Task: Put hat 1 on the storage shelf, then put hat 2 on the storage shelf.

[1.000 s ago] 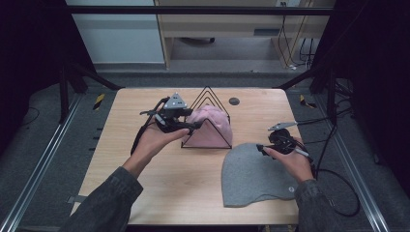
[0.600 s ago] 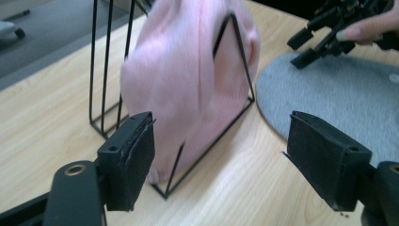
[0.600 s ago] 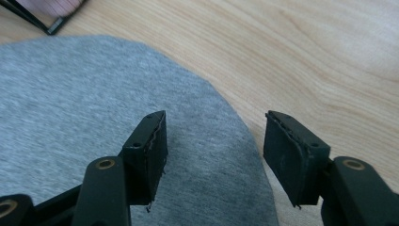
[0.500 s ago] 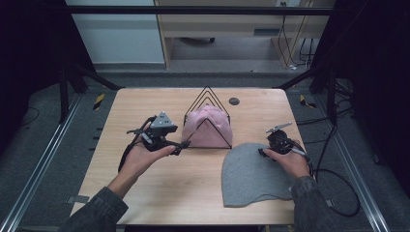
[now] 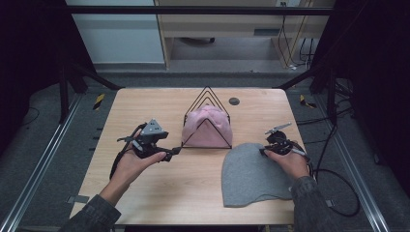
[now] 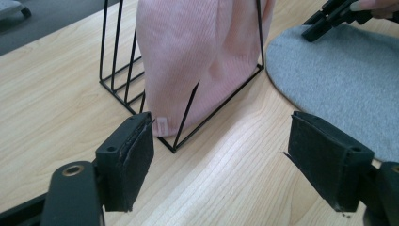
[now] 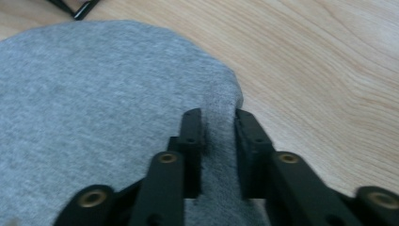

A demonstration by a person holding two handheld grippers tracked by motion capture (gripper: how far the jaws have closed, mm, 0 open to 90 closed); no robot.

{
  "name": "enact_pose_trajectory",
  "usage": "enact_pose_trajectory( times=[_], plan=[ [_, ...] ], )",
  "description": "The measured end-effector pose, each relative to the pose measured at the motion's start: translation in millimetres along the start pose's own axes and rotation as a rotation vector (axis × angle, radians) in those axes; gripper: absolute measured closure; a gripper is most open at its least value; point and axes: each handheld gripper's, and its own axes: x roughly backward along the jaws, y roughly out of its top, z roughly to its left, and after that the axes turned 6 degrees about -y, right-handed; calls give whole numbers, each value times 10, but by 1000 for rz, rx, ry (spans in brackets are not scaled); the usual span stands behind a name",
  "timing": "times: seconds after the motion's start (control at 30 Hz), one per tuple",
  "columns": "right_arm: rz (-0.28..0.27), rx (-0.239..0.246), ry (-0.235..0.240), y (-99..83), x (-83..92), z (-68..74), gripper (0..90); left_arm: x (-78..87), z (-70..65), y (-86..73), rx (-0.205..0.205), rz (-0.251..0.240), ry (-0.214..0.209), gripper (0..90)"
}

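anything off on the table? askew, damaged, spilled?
Nothing spilled or damaged. The pink beanie sits inside the black wire rack, which is upright. The grey beanie lies flat near the table's front edge, and the right hand-held gripper pinches a small ridge of fabric at its rim.

Probably a lab: framed wooden table (image 5: pixel 145 193), trailing cables (image 5: pixel 338 193), dark surrounds.
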Motion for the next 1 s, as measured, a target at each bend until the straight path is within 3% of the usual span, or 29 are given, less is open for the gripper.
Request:
enact_pose_trajectory(
  times=[0.13,0.47,0.57,0.83,1.0],
  plan=[
    [-22,28,-1,6,64,83,839,-28,-6,-73,3,13,-14,216],
    [-118,79,51,41,341,241,850,-200,1,-401,49,43,-90,132],
    [-149,107,67,52,455,346,850,-250,11,-496,52,76,-88,118],
    [-243,206,126,102,784,667,851,-235,-30,-642,73,88,-111,116],
    [-304,264,158,186,1021,895,851,-195,-70,-655,73,71,-142,116]
  ],
)
